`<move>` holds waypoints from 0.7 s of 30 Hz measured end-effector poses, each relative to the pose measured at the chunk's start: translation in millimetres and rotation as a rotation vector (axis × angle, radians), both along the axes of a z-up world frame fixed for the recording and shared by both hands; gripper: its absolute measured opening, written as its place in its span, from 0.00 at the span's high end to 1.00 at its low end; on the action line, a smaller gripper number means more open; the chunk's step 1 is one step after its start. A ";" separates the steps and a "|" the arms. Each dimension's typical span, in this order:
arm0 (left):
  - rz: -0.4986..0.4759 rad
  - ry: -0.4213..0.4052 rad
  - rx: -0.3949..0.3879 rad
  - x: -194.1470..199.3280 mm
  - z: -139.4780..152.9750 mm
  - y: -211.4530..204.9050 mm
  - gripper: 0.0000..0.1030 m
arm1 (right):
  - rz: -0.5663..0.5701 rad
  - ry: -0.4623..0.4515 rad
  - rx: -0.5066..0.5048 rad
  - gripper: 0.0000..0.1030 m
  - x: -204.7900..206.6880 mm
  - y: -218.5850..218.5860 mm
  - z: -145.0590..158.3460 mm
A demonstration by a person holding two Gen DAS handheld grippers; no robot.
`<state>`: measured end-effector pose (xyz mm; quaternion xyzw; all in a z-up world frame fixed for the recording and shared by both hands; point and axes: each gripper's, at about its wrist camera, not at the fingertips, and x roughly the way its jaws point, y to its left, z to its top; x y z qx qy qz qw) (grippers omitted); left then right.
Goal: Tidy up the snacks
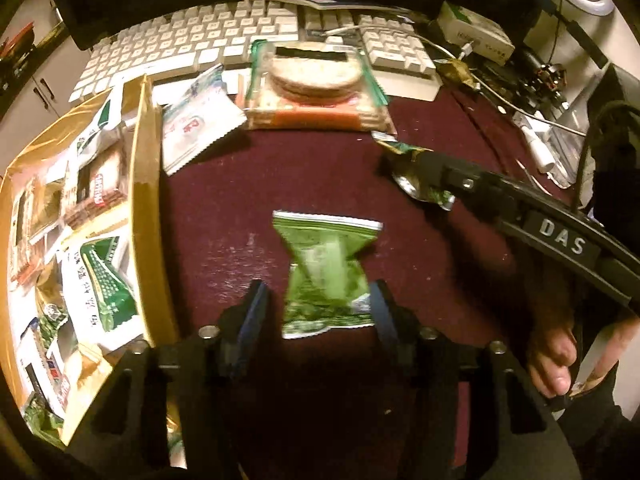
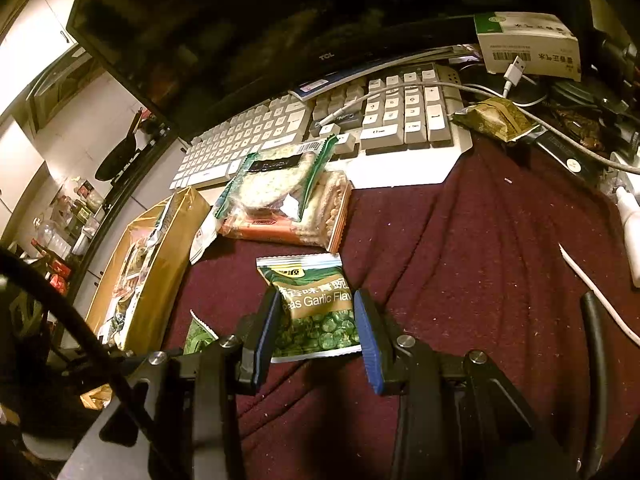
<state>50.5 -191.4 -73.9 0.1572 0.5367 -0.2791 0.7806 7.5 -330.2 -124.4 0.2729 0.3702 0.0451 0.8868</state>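
Observation:
A green snack packet [image 1: 326, 276] lies on the maroon cloth between the fingers of my left gripper [image 1: 318, 306], which is open around it; the right finger is close to the packet's edge. My right gripper [image 2: 316, 330] is shut on a green garlic-pea packet [image 2: 316, 312], also seen from the left wrist [image 1: 420, 176]. A gold box [image 1: 146, 184] with several snack packets inside stands at the left; it also shows in the right wrist view [image 2: 160, 256]. A clear biscuit pack on an orange cracker pack [image 1: 316, 88] lies by the keyboard.
A white keyboard [image 1: 224, 36] runs along the back, below a dark monitor [image 2: 280, 12]. A white-red sachet [image 1: 196, 120] leans by the box. A brown packet [image 2: 496, 118], cables, a white carton [image 2: 528, 44] and a white bottle [image 2: 632, 224] crowd the right side.

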 end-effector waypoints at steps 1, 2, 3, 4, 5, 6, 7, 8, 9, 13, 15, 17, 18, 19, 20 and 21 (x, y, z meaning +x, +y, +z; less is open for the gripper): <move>-0.003 0.007 -0.005 -1.8 -0.8 -1.3 0.54 | 0.001 -0.001 -0.007 0.64 -0.1 0.7 0.3; -0.003 0.000 -0.006 -4.0 -1.2 -2.9 0.54 | 0.002 -0.001 -0.013 0.64 0.1 1.1 0.5; -0.001 -0.014 -0.001 -5.6 -1.2 -4.1 0.54 | 0.003 -0.002 -0.023 0.64 0.0 2.4 1.0; 0.002 -0.023 0.001 -6.7 -1.3 -4.0 0.54 | 0.004 -0.003 -0.032 0.64 0.0 3.5 1.3; 0.007 -0.028 -0.004 -7.1 -1.7 -3.5 0.54 | 0.005 -0.003 -0.040 0.64 0.0 4.5 1.5; 0.012 -0.029 -0.009 -6.7 -2.8 -5.3 0.54 | 0.006 -0.003 -0.048 0.64 0.0 5.7 1.7; 0.020 -0.029 -0.016 -5.8 -3.8 -5.1 0.54 | 0.006 -0.003 -0.050 0.64 0.8 5.6 1.5; 0.033 -0.028 -0.029 -5.1 -4.1 -2.8 0.55 | 0.006 -0.002 -0.052 0.64 0.9 5.9 1.4; 0.040 -0.028 -0.038 -4.4 -5.2 -4.5 0.55 | 0.006 -0.002 -0.052 0.64 1.1 6.1 1.3; 0.070 -0.024 -0.063 -5.9 -2.5 2.7 0.56 | 0.006 -0.002 -0.057 0.64 1.7 7.0 1.4; 0.078 -0.025 -0.065 -5.7 -1.7 2.9 0.56 | 0.006 -0.001 -0.059 0.63 1.6 7.5 1.2; 0.080 -0.026 -0.065 -4.3 -2.4 0.7 0.56 | 0.007 -0.001 -0.058 0.63 1.7 7.1 1.3; 0.085 -0.026 -0.067 -3.3 -3.0 0.1 0.56 | 0.007 -0.001 -0.058 0.63 1.6 7.3 1.4; 0.092 -0.023 -0.068 -2.3 -4.1 0.1 0.56 | 0.007 -0.002 -0.058 0.63 1.5 7.2 1.4; 0.098 -0.021 -0.065 -1.0 -5.9 -0.5 0.57 | 0.006 -0.001 -0.058 0.63 1.5 7.3 1.3; 0.103 -0.034 -0.066 -1.2 -6.1 -1.3 0.58 | 0.006 -0.002 -0.059 0.63 1.4 7.5 1.4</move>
